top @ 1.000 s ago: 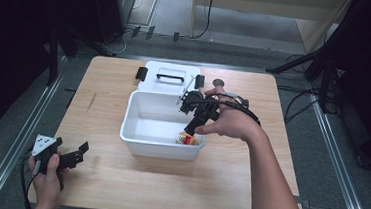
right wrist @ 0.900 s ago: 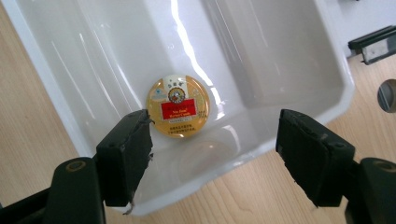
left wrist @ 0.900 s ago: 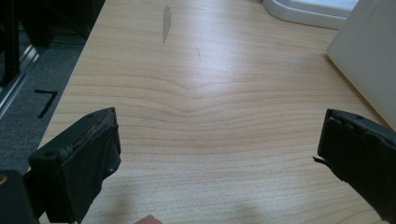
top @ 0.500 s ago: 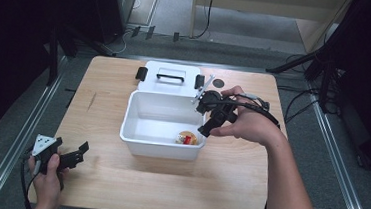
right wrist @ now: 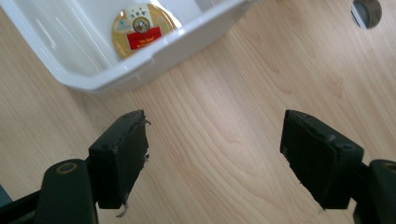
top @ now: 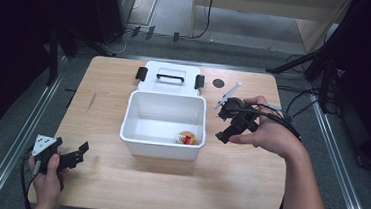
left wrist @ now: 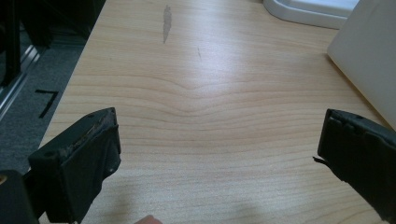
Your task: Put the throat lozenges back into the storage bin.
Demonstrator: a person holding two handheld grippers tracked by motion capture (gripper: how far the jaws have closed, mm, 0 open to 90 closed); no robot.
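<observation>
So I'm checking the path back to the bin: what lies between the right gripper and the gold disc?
The white bin's near wall, then bare wood, as the right gripper view shows. The right gripper is open; the gold disc lies inside.

my 2 grippers' jaws: black | bin [top: 163, 128]: white | disc [right wrist: 139, 29] in bin: gold, red band | table [top: 247, 189] under bin: pale wood grain

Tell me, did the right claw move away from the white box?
Yes. The right claw pulled out of the white box and now hangs beside it, open.
</observation>
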